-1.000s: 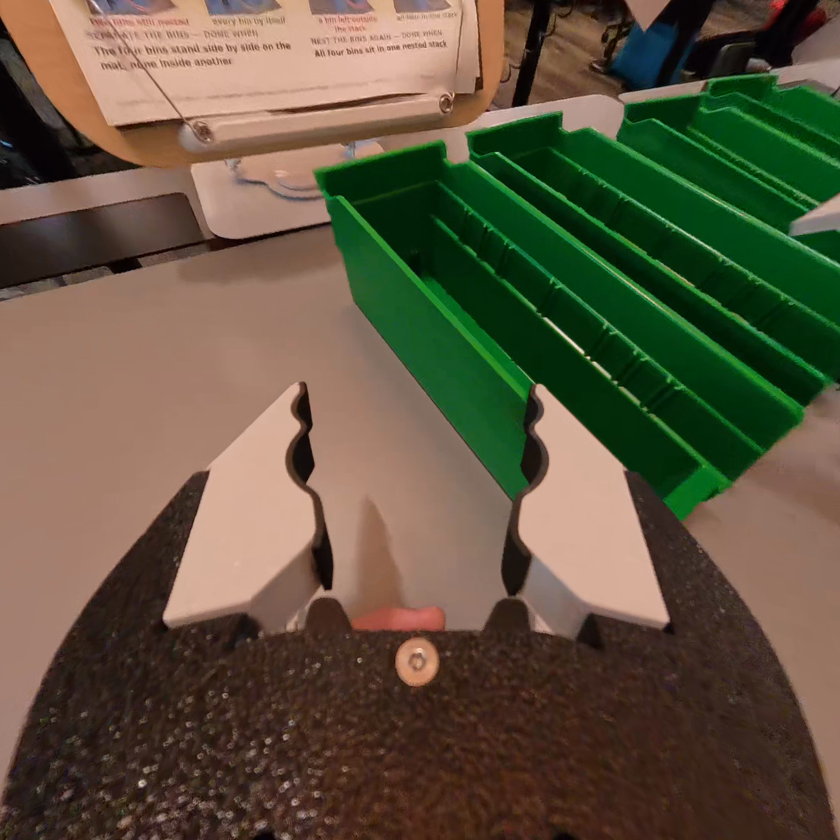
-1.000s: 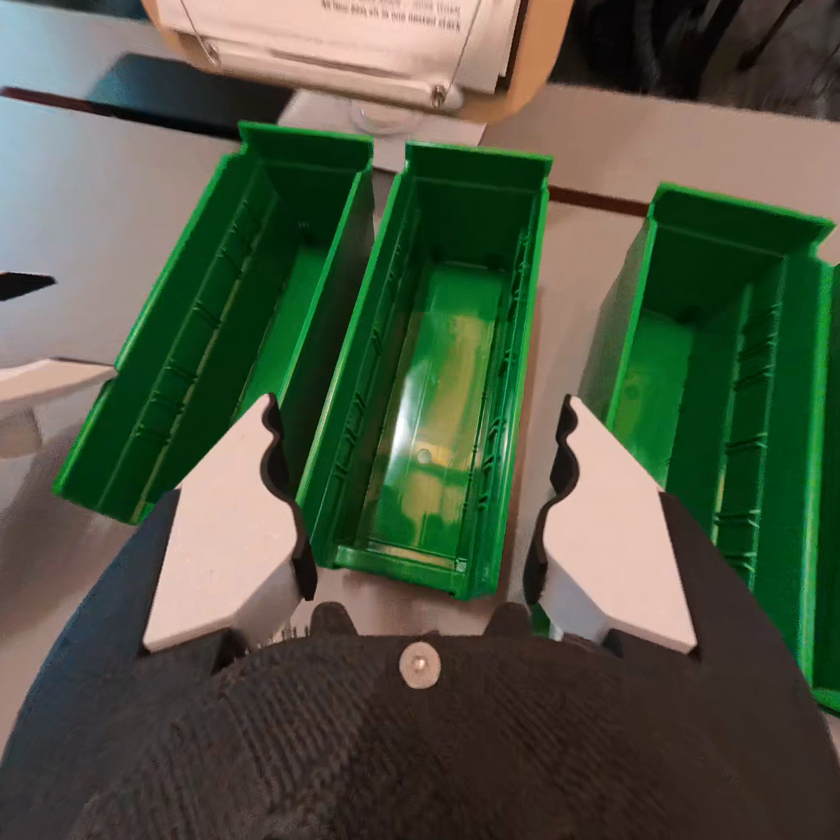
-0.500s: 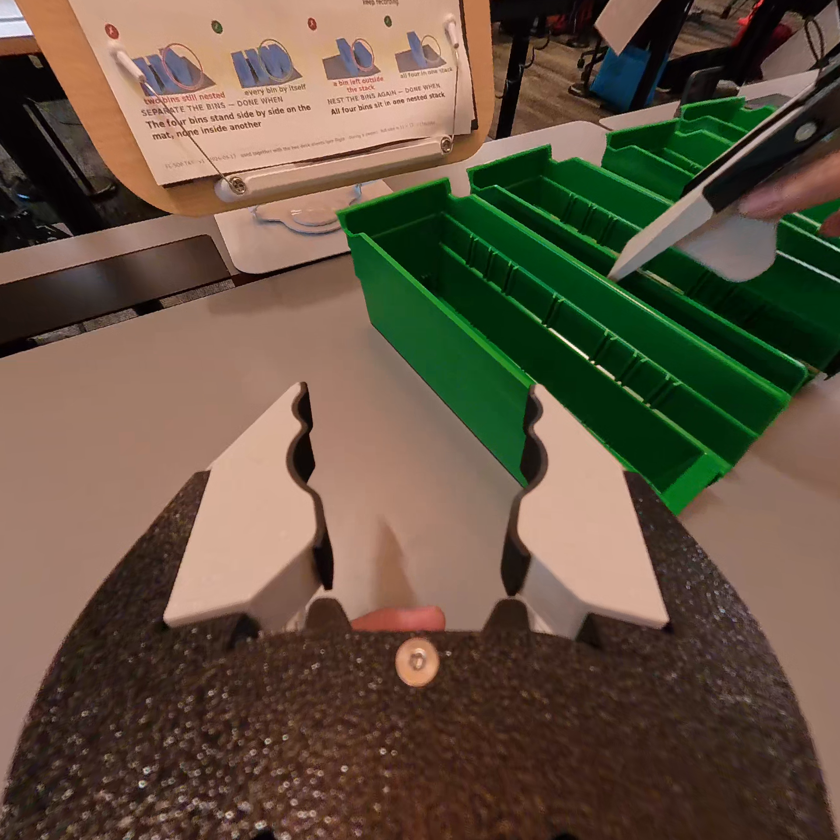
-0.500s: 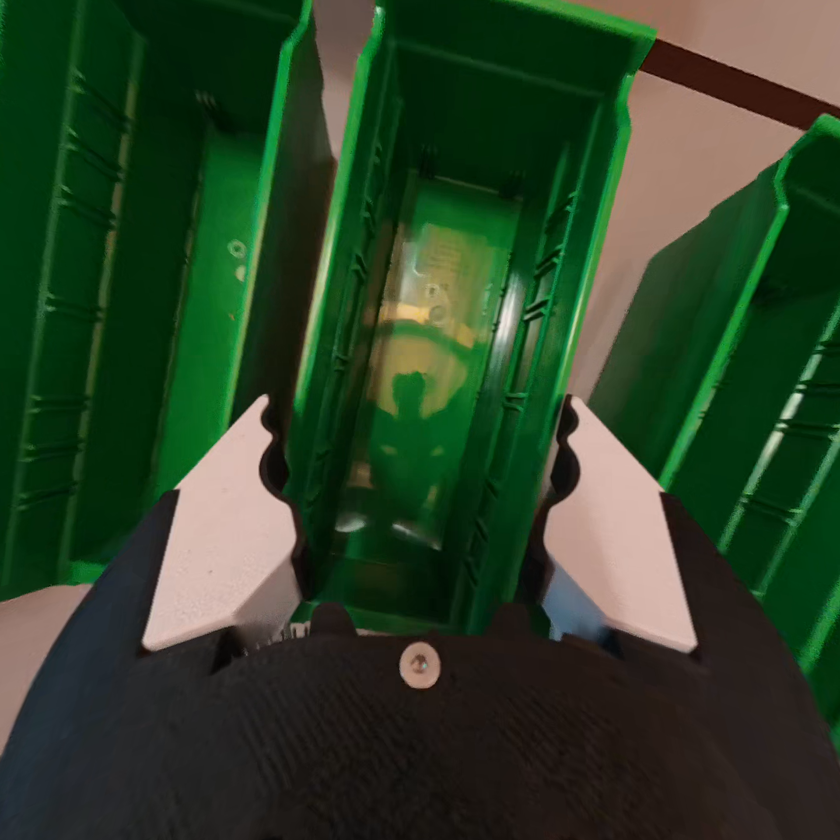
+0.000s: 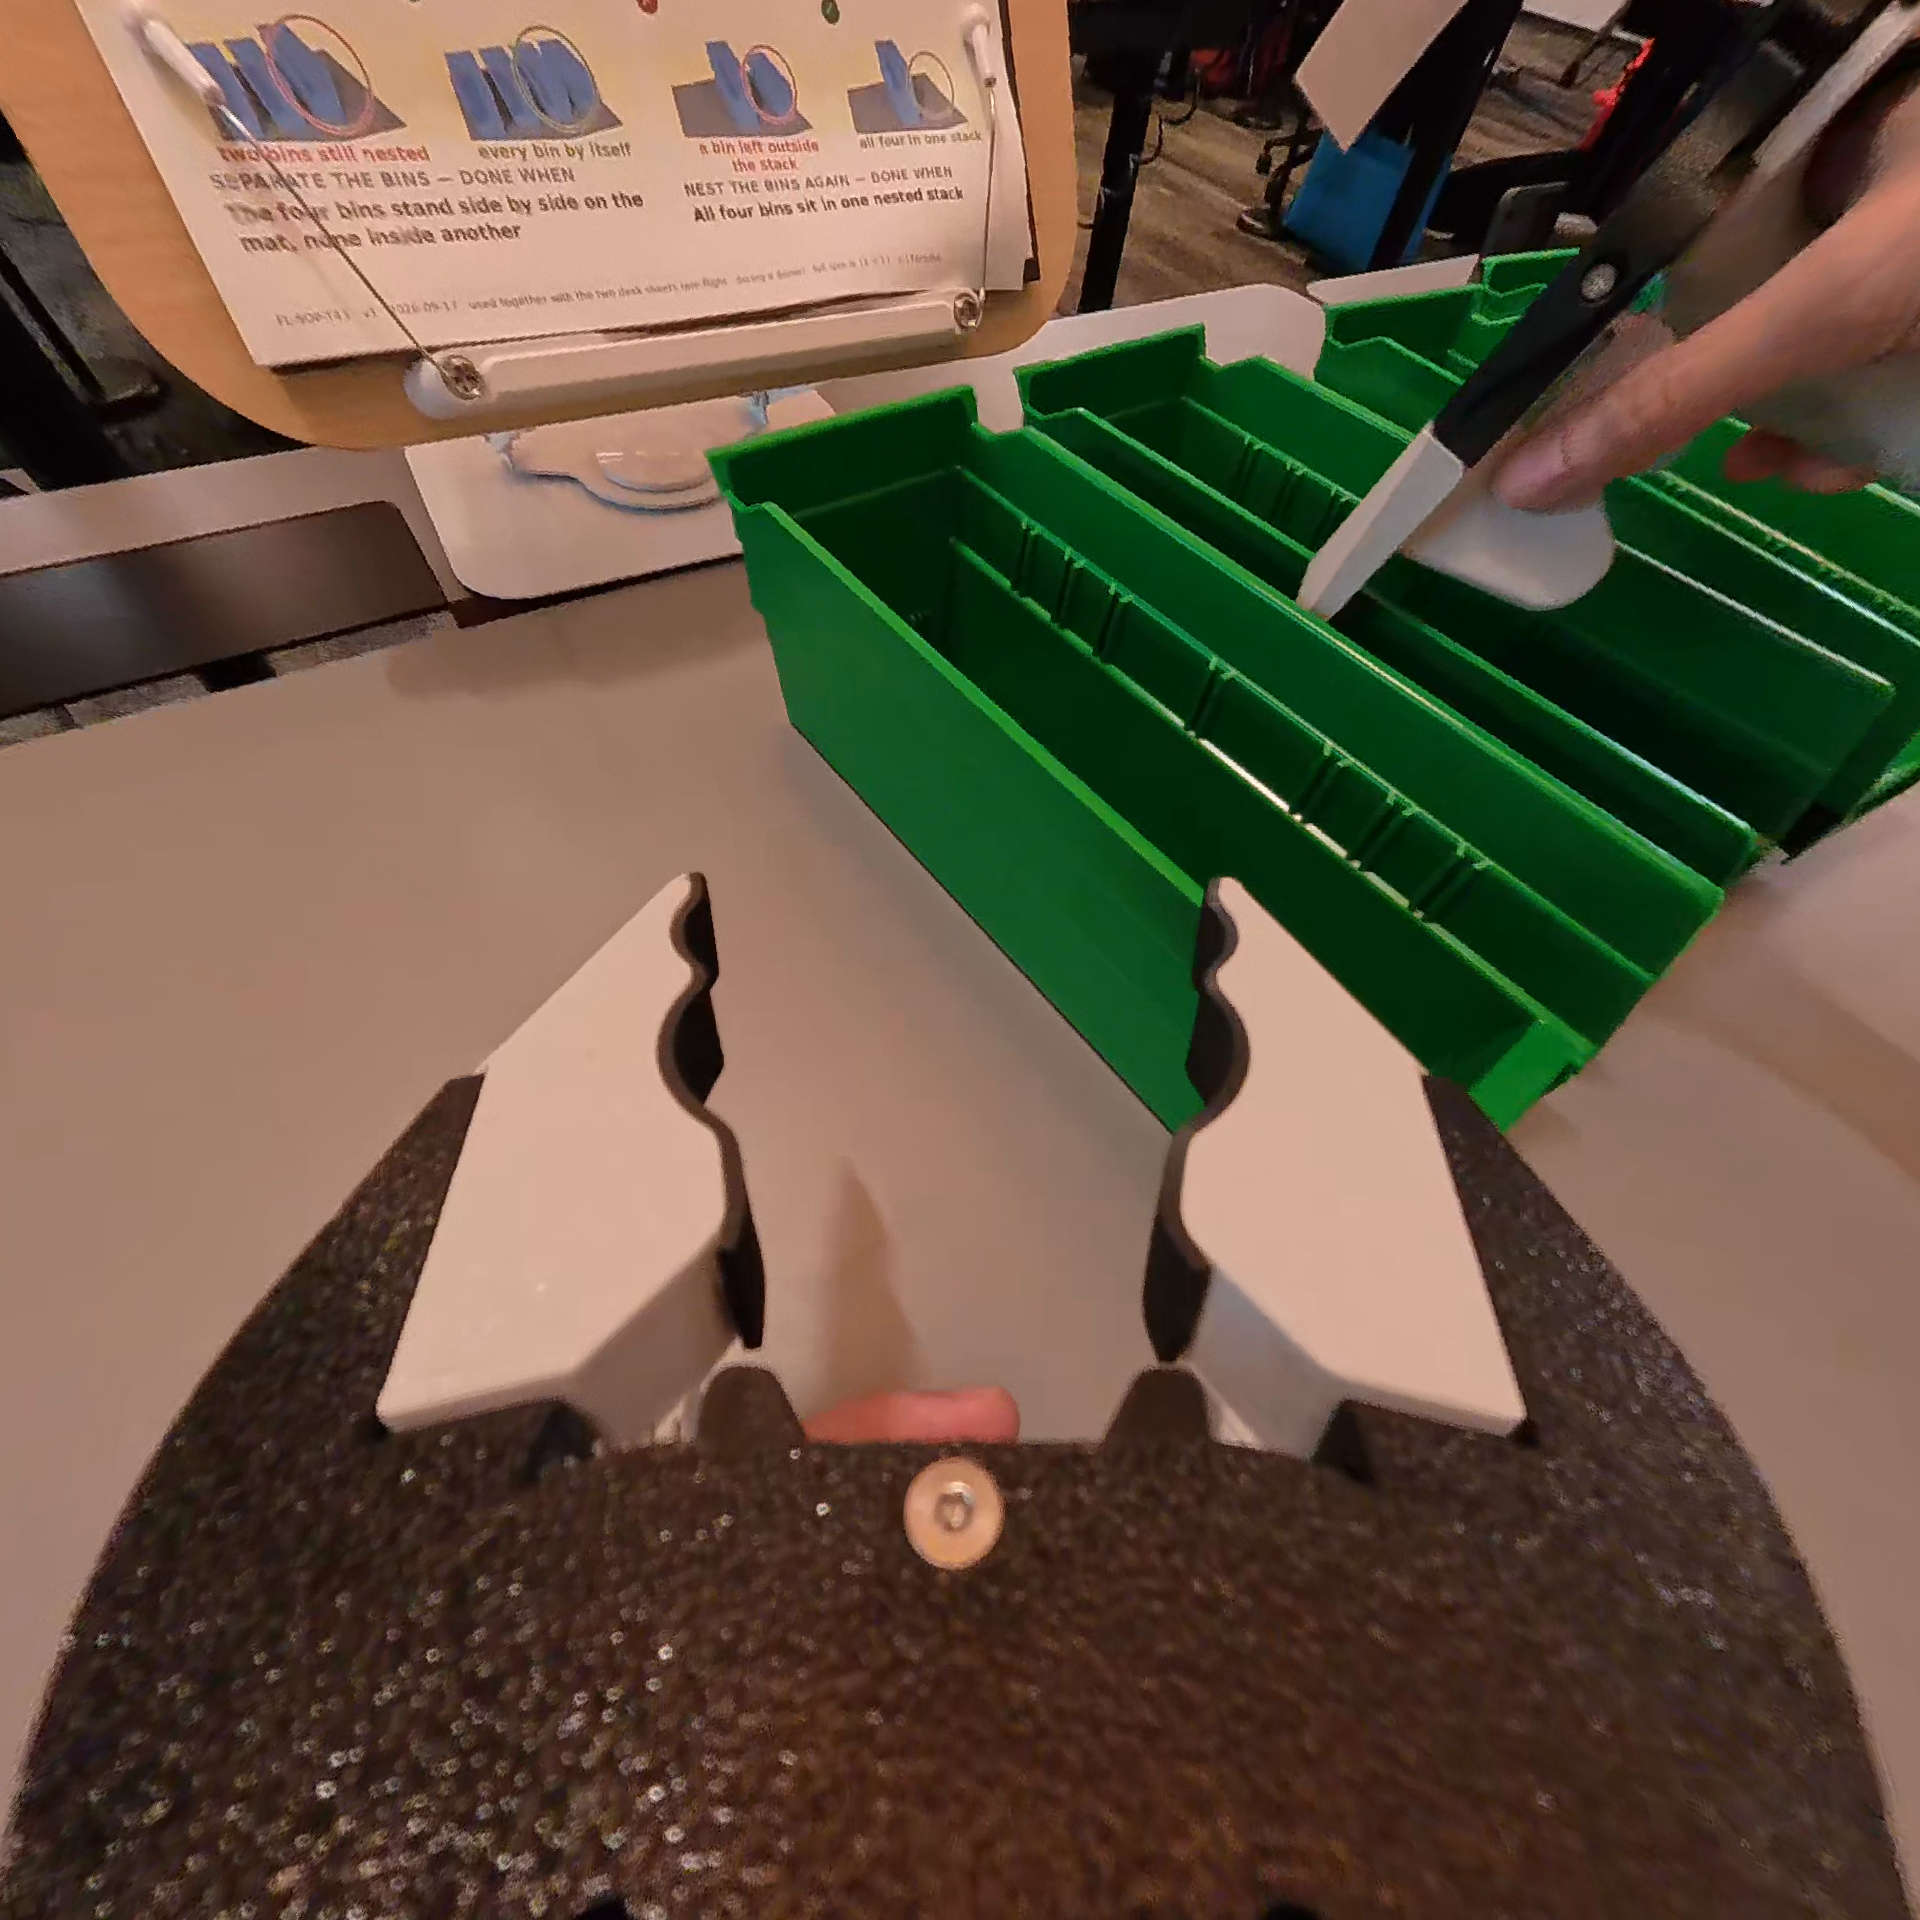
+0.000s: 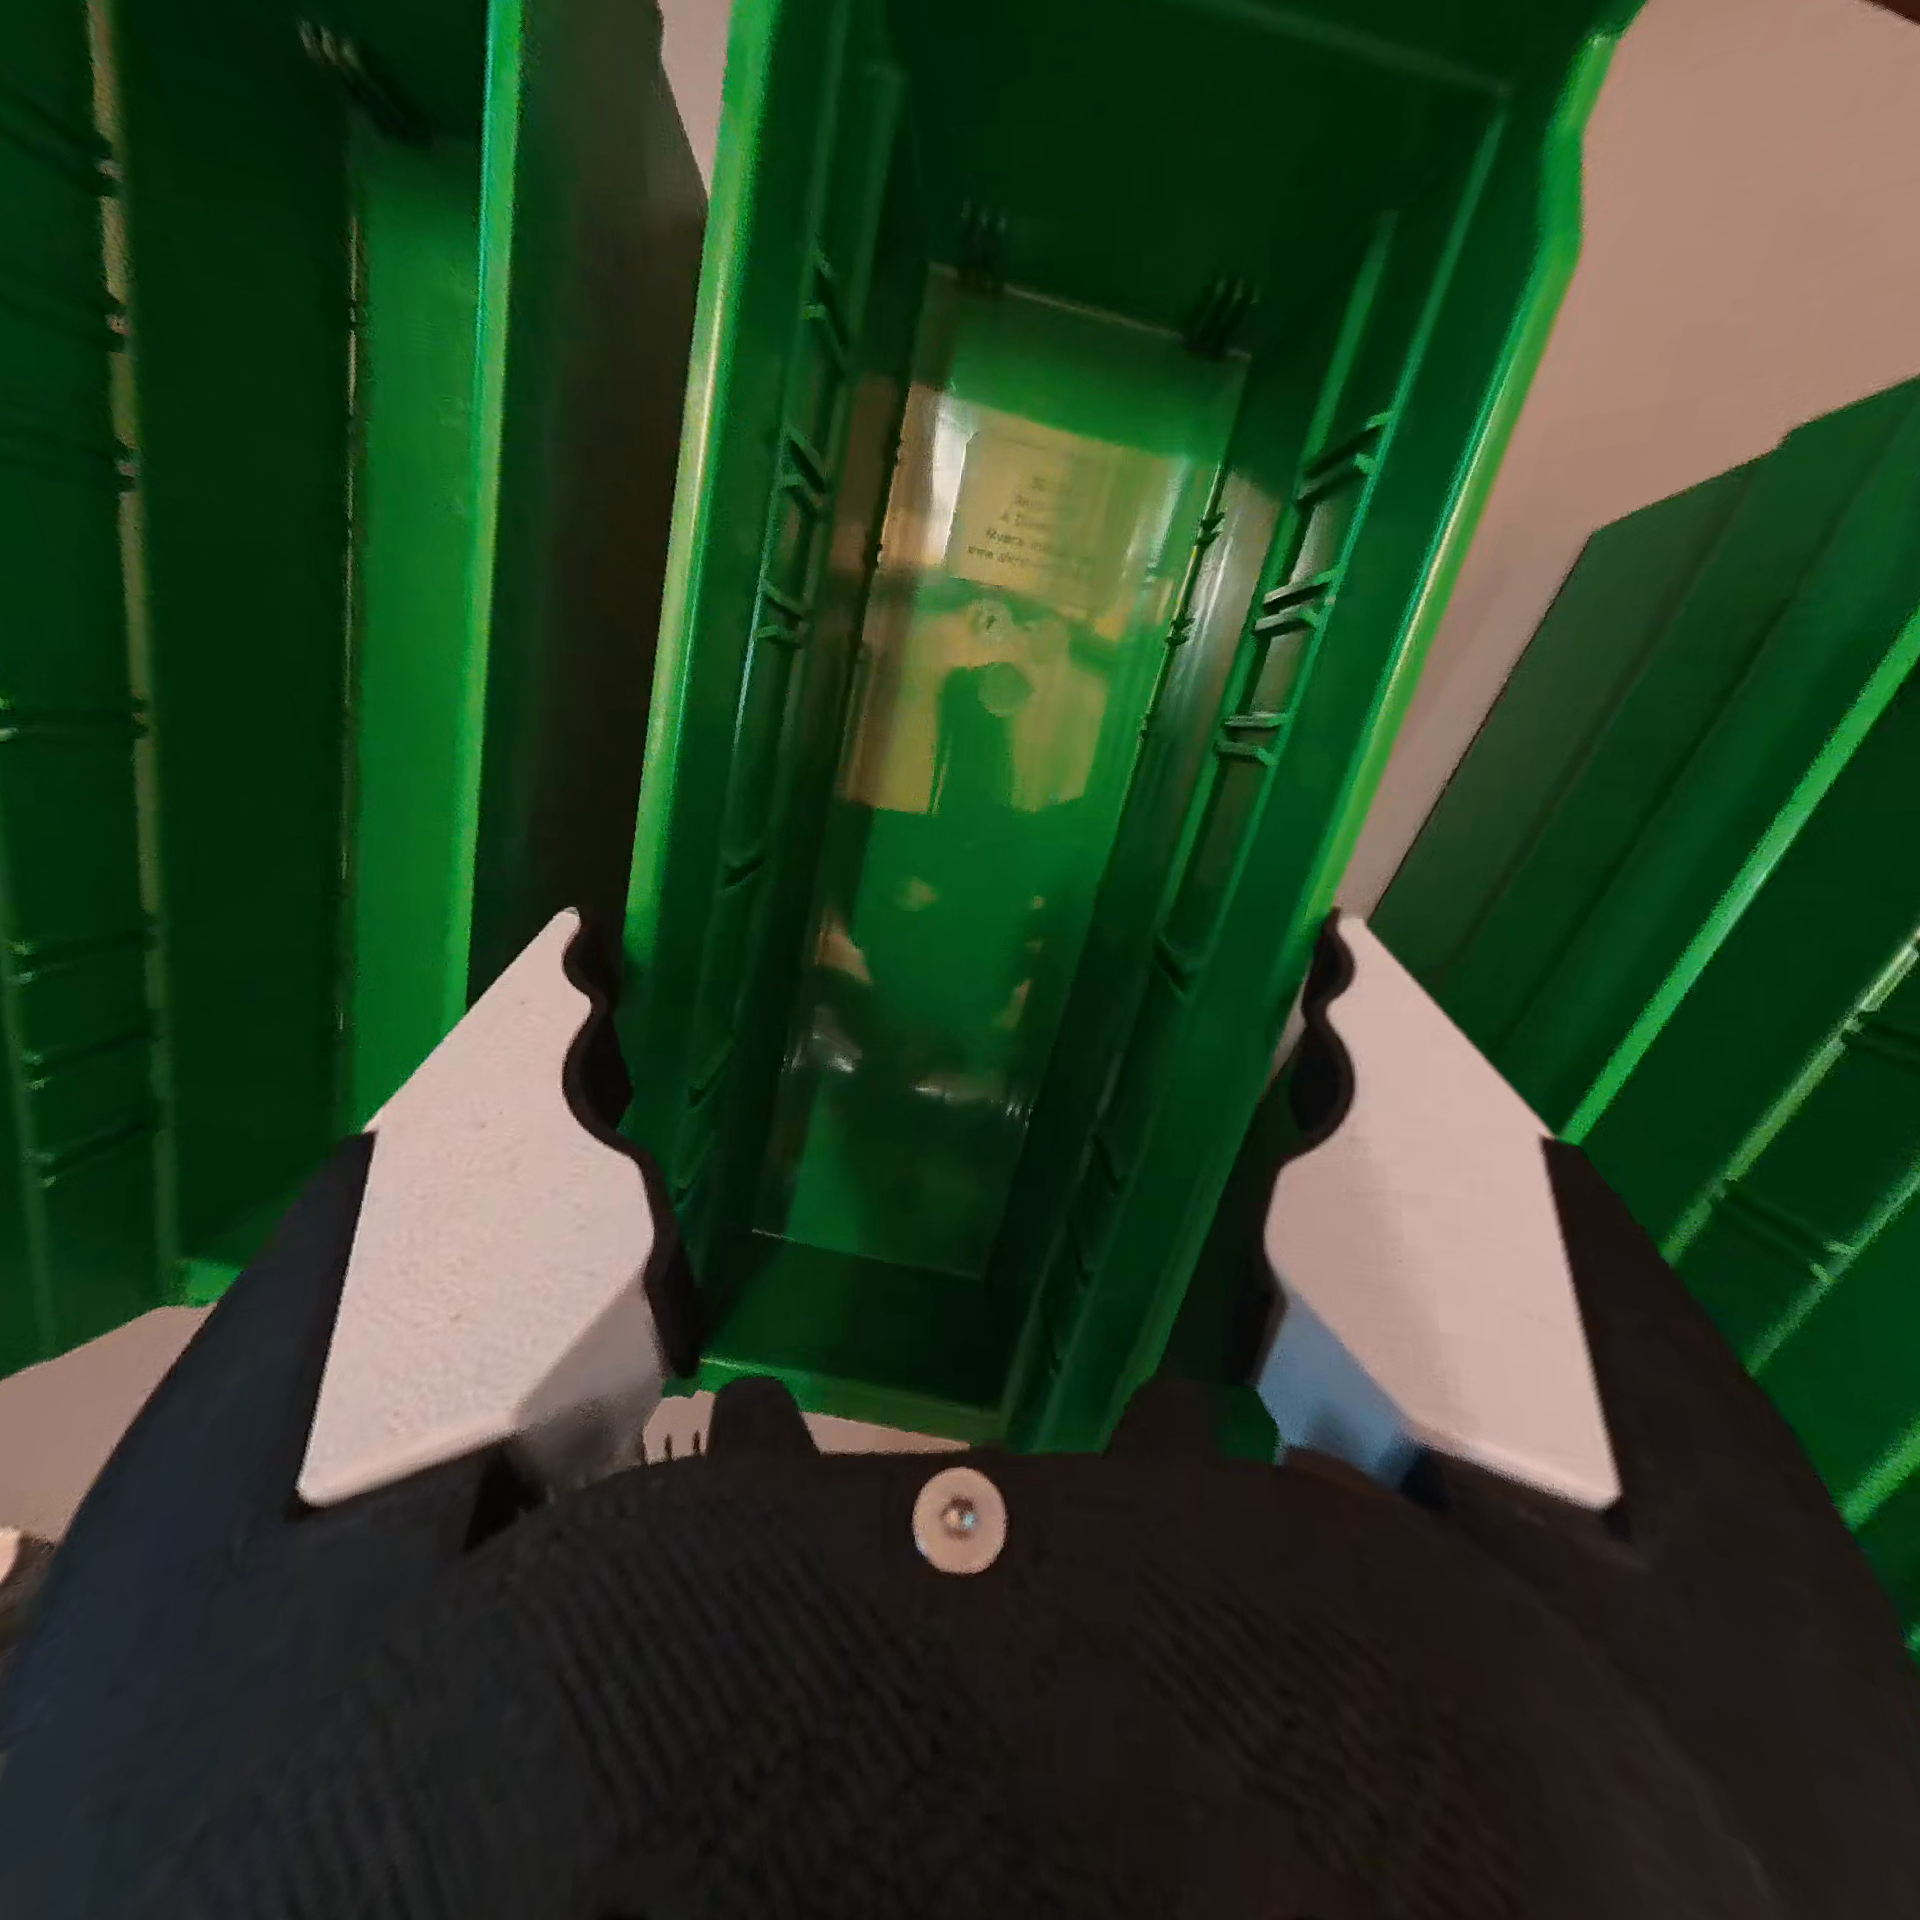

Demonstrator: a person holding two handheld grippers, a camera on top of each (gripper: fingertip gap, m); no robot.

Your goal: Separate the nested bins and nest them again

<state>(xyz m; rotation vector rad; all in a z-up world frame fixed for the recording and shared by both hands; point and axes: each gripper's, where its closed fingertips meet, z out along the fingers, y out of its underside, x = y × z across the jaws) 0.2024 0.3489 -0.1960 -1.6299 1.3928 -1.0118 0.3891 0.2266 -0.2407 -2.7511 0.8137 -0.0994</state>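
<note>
Several long green bins stand side by side on the table. In the left wrist view the nearest bin [image 5: 1039, 831] is just right of my left gripper [image 5: 956, 888], which is open and empty over bare table. My right gripper [image 6: 956, 925] is open and straddles the near end of the middle bin [image 6: 1143, 125], one finger outside each long wall. The left pad lies against the wall; the right one stands slightly off. A bin [image 6: 239, 623] lies to its left and another [image 6: 1714, 831] to its right. The right gripper [image 5: 1455, 499] also shows in the left wrist view, held by a hand.
A wooden board with a clipped instruction sheet [image 5: 623, 208] stands on a white base [image 5: 582, 509] behind the bins. The grey table [image 5: 312, 935] stretches to the left of the bins. A dark strip [image 5: 208, 603] runs along the table's far left edge.
My right gripper has come down and forward over the middle bin, so its fingers now flank the bin's near end. My left gripper has stayed open and nearly in place.
</note>
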